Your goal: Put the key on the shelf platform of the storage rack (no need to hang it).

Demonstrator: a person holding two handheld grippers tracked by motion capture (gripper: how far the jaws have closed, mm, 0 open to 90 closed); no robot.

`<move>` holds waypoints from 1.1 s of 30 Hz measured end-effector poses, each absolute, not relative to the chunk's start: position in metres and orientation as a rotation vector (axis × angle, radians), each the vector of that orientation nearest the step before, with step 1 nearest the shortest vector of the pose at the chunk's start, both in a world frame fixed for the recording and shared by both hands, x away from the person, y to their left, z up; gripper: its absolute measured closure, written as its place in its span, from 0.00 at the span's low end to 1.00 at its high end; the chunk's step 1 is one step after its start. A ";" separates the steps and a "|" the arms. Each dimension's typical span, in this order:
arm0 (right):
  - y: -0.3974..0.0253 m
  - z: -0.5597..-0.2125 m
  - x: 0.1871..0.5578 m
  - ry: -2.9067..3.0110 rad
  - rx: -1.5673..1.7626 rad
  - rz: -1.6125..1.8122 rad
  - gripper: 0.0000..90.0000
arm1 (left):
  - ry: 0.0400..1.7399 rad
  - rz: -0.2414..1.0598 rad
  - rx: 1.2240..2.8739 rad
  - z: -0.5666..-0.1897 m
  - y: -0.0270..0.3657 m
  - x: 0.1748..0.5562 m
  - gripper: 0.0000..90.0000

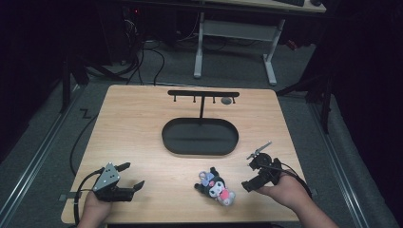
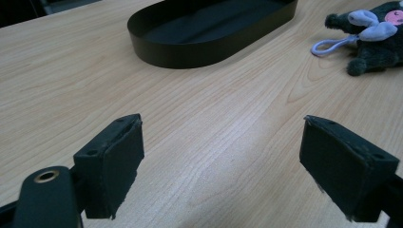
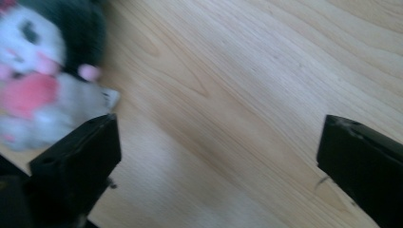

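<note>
1. Tabletop point(image 1: 138, 118): pale wood, rectangular. It carries every item listed below.
2. Plush toy point(image 1: 216, 186): small, black and white with pink parts and a pale lilac loop at its head end. It lies on its side near the front edge of the tabletop, between the two tongs, nearer the right one. Nothing touches it.
3. Tray point(image 1: 167, 137): black oval with a low wall, at the middle of the tabletop, well apart from the toy. It appears empty.
4. Rack point(image 1: 203, 93): black T-shaped stand rising from the back of the tray, with short pegs hanging under its crossbar. A small grey piece sits near its right end; too small to identify.
5. Left tongs point(image 1: 132, 176): jaws spread wide, holding nothing, low over bare wood at the front left, pointing toward the toy.
6. Right tongs point(image 1: 251, 172): jaws spread wide, holding nothing, just right of the toy. The right gripper view is blurred, with the toy beside the left jaw rather than between the two.
7. Risks, as judged:
   - With the toy off-centre, closing now would probably catch only an edge, or push the soft body aside.
   - A grip on the plush body could hide or flatten the loop, making it awkward to hang on a peg.
   - The toy lies near the front edge; a sideways nudge could send it off.
</note>
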State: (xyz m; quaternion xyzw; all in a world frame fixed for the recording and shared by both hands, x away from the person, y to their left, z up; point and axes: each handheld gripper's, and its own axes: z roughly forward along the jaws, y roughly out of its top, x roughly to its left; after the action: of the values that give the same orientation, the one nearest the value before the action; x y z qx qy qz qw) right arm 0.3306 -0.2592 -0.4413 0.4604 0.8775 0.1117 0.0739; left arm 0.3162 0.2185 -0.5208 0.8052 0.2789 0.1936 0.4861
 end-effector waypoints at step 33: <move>-0.183 -0.469 0.309 2.839 1.204 0.374 0.07 | 0.678 0.477 1.955 -0.520 0.220 0.317 0.17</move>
State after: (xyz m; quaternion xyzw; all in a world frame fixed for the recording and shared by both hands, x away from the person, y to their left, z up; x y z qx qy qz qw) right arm 0.3094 -0.1832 -0.4693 0.3875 0.9138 0.1204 0.0178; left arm 0.3169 0.2197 -0.5195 0.8038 0.2789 0.1964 0.4874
